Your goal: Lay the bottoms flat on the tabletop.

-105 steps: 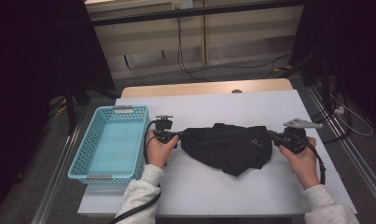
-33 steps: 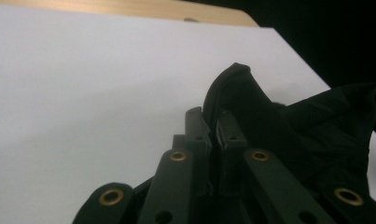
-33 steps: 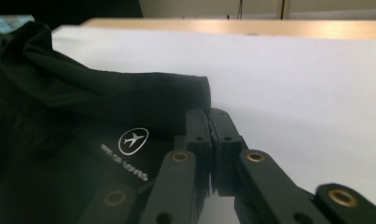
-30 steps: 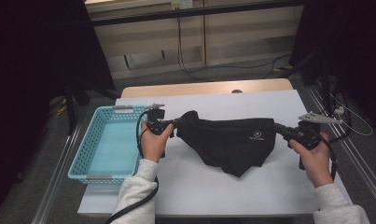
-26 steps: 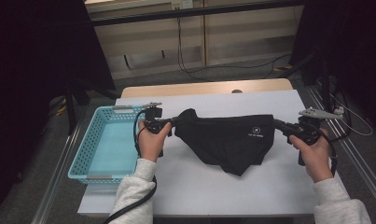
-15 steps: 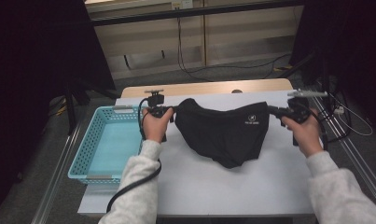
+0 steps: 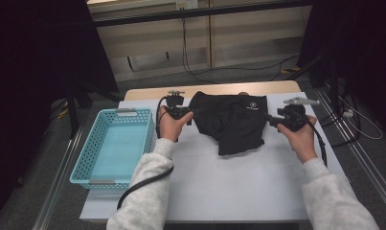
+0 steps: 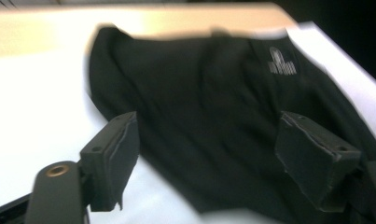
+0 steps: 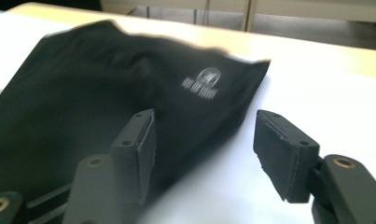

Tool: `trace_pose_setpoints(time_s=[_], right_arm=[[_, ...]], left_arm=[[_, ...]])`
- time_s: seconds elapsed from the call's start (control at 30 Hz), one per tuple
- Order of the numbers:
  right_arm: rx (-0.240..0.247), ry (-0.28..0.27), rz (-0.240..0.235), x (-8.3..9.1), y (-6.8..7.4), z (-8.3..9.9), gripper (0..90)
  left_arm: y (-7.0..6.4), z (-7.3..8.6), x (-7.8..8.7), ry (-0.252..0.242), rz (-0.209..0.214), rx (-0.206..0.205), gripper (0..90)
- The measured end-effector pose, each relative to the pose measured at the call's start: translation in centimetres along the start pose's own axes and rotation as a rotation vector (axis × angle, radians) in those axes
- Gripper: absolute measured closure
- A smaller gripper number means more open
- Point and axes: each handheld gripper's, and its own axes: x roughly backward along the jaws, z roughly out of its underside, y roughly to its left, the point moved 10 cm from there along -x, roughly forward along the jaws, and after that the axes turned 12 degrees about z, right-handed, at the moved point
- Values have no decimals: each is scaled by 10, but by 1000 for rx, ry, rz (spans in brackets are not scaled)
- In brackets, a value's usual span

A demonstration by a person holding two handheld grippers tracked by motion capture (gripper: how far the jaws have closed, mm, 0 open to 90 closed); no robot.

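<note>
Now, far left sits the light blue perforated plastic basket [image 7: 115,143]. Next, the left tool [image 7: 185,114], jaws apart, clamping nothing, just beside the black soft fabric garment [image 7: 233,120], which lies flat at the far middle of the white counter [image 7: 238,182]. On the right, the right tool [image 7: 273,121] is open too. That cloth looks light and floppy; I'd pinch its two far corners.
</note>
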Motion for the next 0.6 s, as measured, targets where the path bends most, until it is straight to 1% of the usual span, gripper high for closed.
trace_pose_setpoints(time_s=[0.07,0.1,0.13,0.17,0.2,0.23,0.3,0.37,0.4,0.43,0.47,0.5,0.53,0.57,0.6], right_arm=[[19,-7,-30,17,10,13,376],[41,-5,-45,25,15,19,368],[67,-15,-45,32,20,23,366],[76,-20,-58,40,25,27,360],[66,-20,-90,47,32,31,360],[72,-13,-107,53,38,35,354],[124,-8,-109,62,47,42,344],[132,-7,-135,67,56,48,348],[129,-1,-139,67,60,51,346],[127,0,-142,67,63,52,346],[131,4,-156,67,68,54,351],[141,14,-171,66,73,56,352],[153,19,-171,64,77,57,364],[167,23,-181,63,82,57,393],[179,19,-199,63,88,57,405]], left_arm=[[-8,12,5,10,-3,-26,206],[-12,18,7,16,10,-36,192],[-17,21,9,11,15,-42,192],[-20,26,11,16,13,-55,189],[-23,31,12,26,20,-58,184],[-27,36,13,30,31,-57,178],[-28,46,15,50,26,-74,178],[-29,52,16,48,21,-79,176],[-29,55,17,49,23,-83,176],[-28,57,17,40,18,-76,175],[-26,60,17,63,15,-86,174],[-26,61,16,64,15,-85,172],[-25,62,18,62,9,-84,171],[-25,62,18,52,5,-84,168],[-25,63,18,60,5,-92,167]])
